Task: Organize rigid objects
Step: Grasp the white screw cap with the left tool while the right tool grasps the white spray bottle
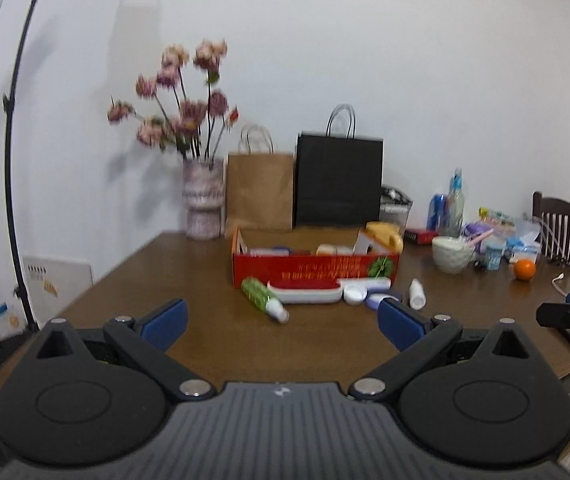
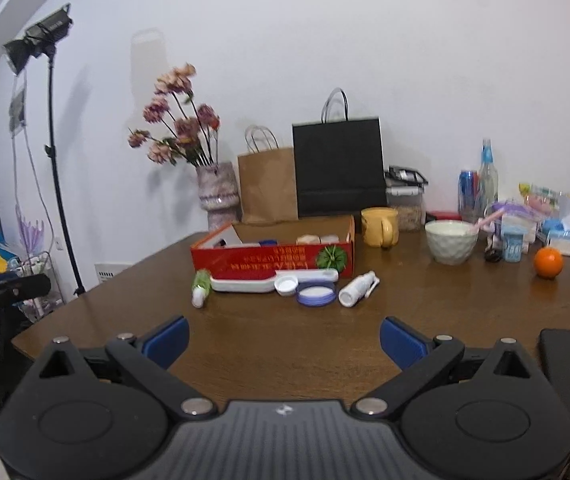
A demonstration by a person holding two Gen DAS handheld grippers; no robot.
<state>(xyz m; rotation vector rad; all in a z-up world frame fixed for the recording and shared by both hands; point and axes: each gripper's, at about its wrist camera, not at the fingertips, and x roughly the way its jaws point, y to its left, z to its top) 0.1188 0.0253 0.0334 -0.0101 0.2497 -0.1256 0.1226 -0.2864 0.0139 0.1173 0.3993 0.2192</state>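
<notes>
I hold my left gripper (image 1: 283,322) above the near edge of the wooden table (image 1: 213,344), its blue fingers (image 1: 167,322) spread wide apart with nothing between them; my right gripper (image 2: 284,338) hangs over the same near edge, its blue pads (image 2: 401,342) equally far apart and empty; both point toward the far edge, where the things to be sorted lie.

A red cardboard box (image 2: 273,262) stands in the middle of the table, open at the top, with several small items inside that are too blurred for me to name; just in front of its near wall lies a row of loose things; a green tube (image 2: 201,286) lies at the left end, its white cap toward me; beside it a long white-and-red case (image 2: 245,285) lies flat along the box; then a small white jar (image 2: 287,285), a round blue-rimmed lid (image 2: 316,294) and a white spray bottle (image 2: 357,290) lying on its side at the right end.

A yellow mug (image 2: 381,226) stands just to the right of the box's far corner; a pale bowl (image 2: 451,240) and an orange (image 2: 549,262) sit toward the right edge; a vase of pink flowers (image 2: 219,190), a brown paper bag (image 2: 267,186) and a black paper bag (image 2: 339,166) stand along the far edge against the wall.
</notes>
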